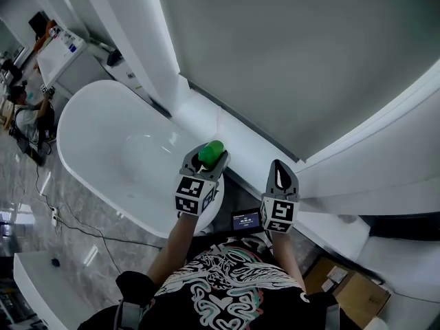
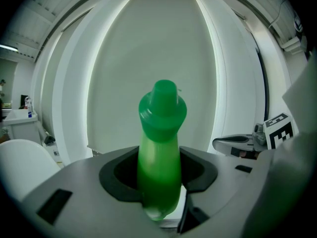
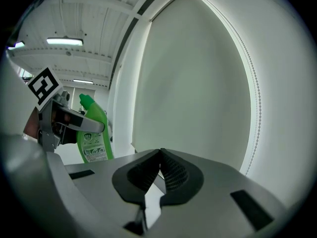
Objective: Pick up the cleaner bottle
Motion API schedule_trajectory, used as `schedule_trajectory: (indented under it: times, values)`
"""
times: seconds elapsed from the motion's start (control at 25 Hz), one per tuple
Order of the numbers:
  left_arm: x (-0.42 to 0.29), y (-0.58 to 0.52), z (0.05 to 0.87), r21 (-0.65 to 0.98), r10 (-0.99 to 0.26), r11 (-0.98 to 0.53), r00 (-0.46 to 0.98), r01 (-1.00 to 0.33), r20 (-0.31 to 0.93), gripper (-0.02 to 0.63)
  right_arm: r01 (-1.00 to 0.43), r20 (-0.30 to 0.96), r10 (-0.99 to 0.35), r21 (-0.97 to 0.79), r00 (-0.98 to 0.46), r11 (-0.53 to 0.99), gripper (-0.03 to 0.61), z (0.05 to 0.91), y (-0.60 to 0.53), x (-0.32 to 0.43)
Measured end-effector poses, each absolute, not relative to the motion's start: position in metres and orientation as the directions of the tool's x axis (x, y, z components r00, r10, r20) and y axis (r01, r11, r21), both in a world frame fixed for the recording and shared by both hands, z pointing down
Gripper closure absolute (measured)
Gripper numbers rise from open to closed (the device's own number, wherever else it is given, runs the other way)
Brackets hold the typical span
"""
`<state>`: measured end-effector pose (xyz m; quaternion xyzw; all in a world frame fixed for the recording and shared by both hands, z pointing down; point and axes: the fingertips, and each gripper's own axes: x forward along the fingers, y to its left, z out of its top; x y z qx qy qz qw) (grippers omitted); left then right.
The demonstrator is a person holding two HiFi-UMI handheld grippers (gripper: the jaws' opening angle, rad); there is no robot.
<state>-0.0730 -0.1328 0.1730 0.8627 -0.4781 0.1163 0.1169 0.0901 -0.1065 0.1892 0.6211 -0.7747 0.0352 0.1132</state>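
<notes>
The cleaner bottle (image 2: 159,148) is glossy green plastic, the bathtub (image 1: 89,119) smooth, glossy.

Head view steeply down, gripper views level, sharing bottle (image 2: 159,152)

**Green on grey and white**

The cleaner bottle (image 2: 159,152) is bright green all over, cap and body alike. Its label (image 3: 91,144) is white and darker green. The left claw (image 1: 207,158) and right claw (image 1: 280,172) are pale grey with black pads, and each carries a marker cube (image 1: 194,192) patterned in black-and-white squares. The bathtub (image 1: 89,136) is glossy white. The wall panel (image 1: 295,47) is flat grey, edged in bright white. The floor (image 1: 27,198) is grey with a marbled sheen. The person's shirt (image 1: 227,280) is black with swirling white lines and touches of teal. The cardboard box (image 1: 357,295) is brown.
</notes>
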Motion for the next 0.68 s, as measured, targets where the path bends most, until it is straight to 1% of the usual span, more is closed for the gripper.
schedule_trajectory:
  times: [0.68]
  values:
    - [-0.0756, -0.1416, 0.1734, 0.093, -0.801, -0.506, 0.508, -0.857, 0.317, 0.419, -0.964, 0.230, -0.947, 0.091, -0.223, 0.250, 0.552, 0.1897, -0.1073, 0.0825]
